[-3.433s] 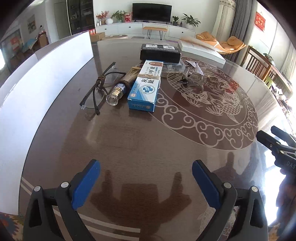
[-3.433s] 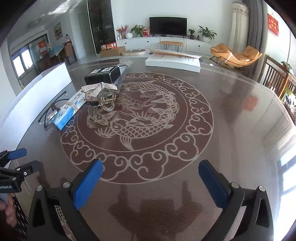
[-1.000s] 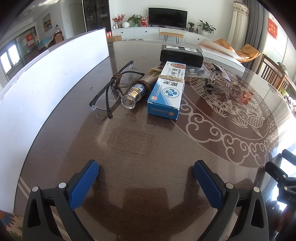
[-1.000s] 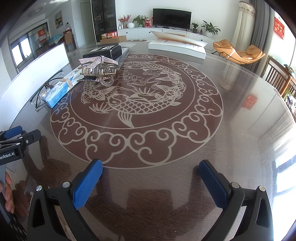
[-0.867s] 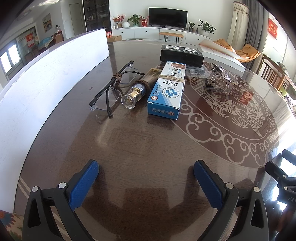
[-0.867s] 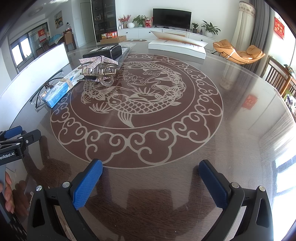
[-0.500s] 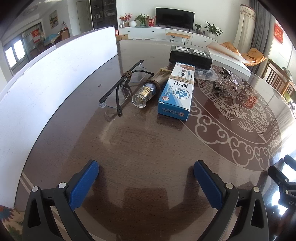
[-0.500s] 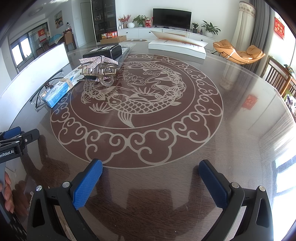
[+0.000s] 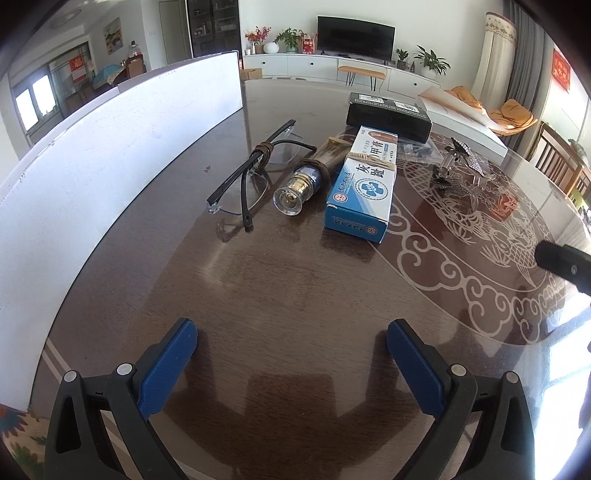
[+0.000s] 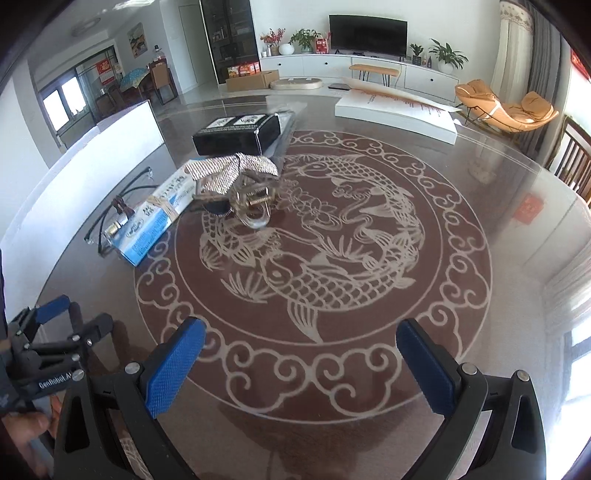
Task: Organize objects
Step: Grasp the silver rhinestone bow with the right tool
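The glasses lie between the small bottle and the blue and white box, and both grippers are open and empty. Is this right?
Not quite. In the left wrist view the small bottle lies between the glasses and the blue and white box. Both the left gripper and right gripper are open and empty.

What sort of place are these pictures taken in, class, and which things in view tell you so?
Most likely a home's living and dining room: a flat black television on a long white cabinet, an orange lounge chair, and a round dark table with a fish pattern.

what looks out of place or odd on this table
Nothing is spilled or broken. The small bottle lies on its side between the glasses and the blue box, and a brown band is wrapped around the glasses' frame.
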A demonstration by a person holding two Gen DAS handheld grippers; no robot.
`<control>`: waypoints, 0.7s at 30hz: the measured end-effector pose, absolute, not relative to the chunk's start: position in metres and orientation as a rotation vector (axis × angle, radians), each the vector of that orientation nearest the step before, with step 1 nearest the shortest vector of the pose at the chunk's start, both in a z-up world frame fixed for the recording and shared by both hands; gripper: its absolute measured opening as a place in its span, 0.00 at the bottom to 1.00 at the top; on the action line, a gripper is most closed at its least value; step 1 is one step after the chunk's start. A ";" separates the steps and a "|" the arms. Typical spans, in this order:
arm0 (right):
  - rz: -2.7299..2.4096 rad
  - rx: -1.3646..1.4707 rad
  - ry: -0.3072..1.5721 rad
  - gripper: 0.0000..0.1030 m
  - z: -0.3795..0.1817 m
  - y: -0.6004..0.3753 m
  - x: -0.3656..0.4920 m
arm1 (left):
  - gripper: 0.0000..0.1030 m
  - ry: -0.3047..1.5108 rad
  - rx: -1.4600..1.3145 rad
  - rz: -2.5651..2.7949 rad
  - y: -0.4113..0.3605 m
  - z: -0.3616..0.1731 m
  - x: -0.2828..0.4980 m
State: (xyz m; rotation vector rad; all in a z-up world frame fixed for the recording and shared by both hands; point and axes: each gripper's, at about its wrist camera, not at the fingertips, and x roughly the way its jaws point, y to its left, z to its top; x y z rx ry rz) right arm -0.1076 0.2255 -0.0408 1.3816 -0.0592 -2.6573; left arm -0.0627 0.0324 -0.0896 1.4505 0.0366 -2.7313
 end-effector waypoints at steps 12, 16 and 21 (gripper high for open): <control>-2.707 1.653 0.067 1.00 -0.063 0.144 -0.233 | 1.00 0.037 1.450 -2.731 0.033 -0.090 -0.062; -2.762 1.550 -0.041 0.72 -0.065 0.159 -0.214 | 1.00 0.038 1.451 -2.732 0.033 -0.090 -0.063; -2.752 1.459 -0.029 0.50 -0.056 0.174 -0.192 | 1.00 0.039 1.451 -2.732 0.034 -0.090 -0.064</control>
